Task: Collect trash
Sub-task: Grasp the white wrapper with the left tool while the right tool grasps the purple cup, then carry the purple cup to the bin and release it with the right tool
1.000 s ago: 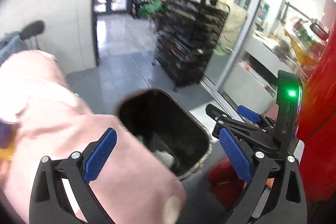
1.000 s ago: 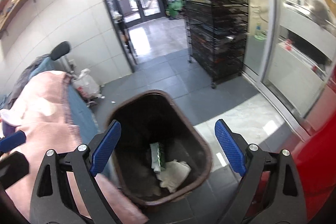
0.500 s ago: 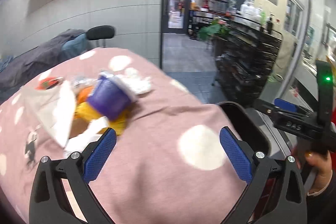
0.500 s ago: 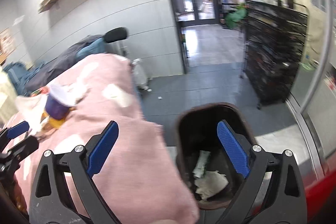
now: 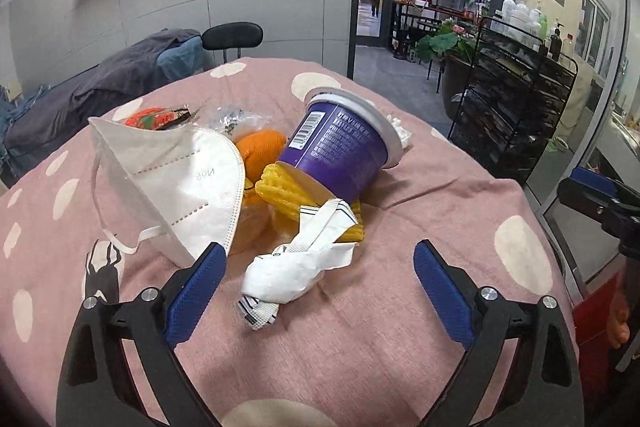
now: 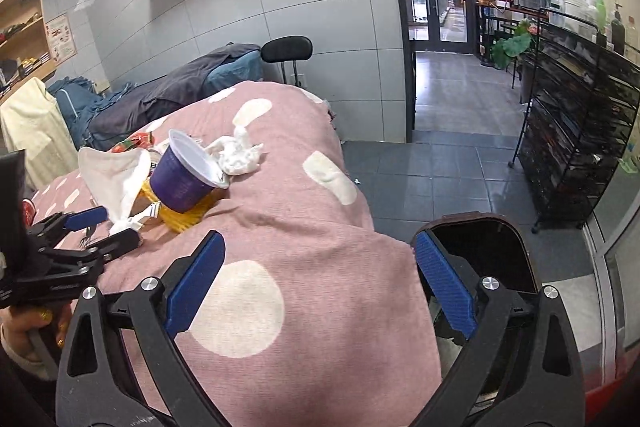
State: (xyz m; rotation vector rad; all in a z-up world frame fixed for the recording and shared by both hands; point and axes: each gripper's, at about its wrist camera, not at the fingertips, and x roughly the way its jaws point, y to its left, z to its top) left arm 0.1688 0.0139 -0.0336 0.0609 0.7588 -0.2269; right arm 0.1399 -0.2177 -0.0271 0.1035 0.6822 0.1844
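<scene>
Trash lies heaped on a pink spotted cloth (image 5: 400, 347) in the left wrist view: a purple cup (image 5: 340, 151) on its side, its white rim facing away, resting on yellow ridged packaging (image 5: 288, 193); an orange (image 5: 260, 149) touching the cup's left; a white face mask (image 5: 176, 183) spread out further left; and a crumpled white wrapper (image 5: 296, 263) nearest the camera. The left gripper (image 5: 320, 291) hangs just short of the heap, its blue fingers (image 5: 196, 287) standing apart on either side of the wrapper with nothing pressed between them; its jaws have just been closing a little. A second ago this view looked down into the dark bin beside the cloth's edge, and half a second ago the heap was smaller and higher in the picture; it now fills the middle. At the right edge the other gripper's black frame pokes in. In the right wrist view the same cup (image 6: 186, 179) lies well off to the left with a white tissue wad (image 6: 240, 157) touching its rim, the left gripper (image 6: 100, 227) low beside the heap. The right gripper (image 6: 320, 283) is spread wide and empty over bare cloth (image 6: 320, 247), and the brown bin (image 6: 516, 227) (earlier centred, with litter visible inside) now sits at the lower right, behind the right finger.
</scene>
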